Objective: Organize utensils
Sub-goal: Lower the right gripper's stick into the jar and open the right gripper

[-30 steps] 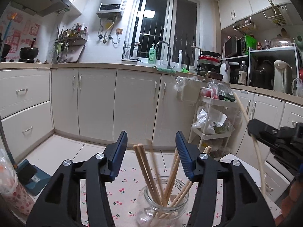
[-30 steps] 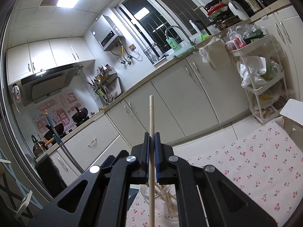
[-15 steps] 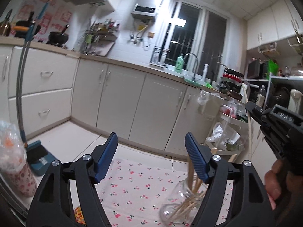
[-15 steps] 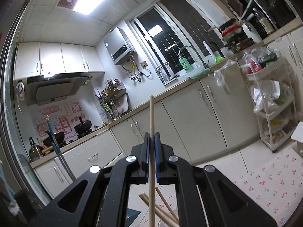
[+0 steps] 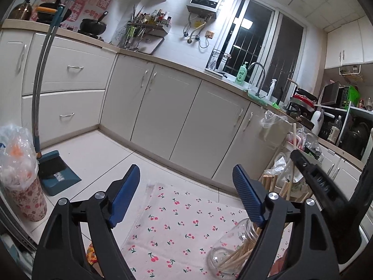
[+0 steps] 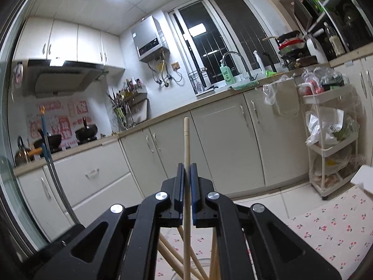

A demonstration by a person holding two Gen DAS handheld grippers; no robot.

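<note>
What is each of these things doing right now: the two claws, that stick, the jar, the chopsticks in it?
left gripper: open, holding nothing, over the cherry-print cloth.
right gripper: shut on one chopstick.
held chopstick: upright, pinched between the jaws, lower end pointing toward the jar.
glass jar: upright on the cloth, no lid.
chopsticks in jar: leaning at angles, tops fanned out.
</note>
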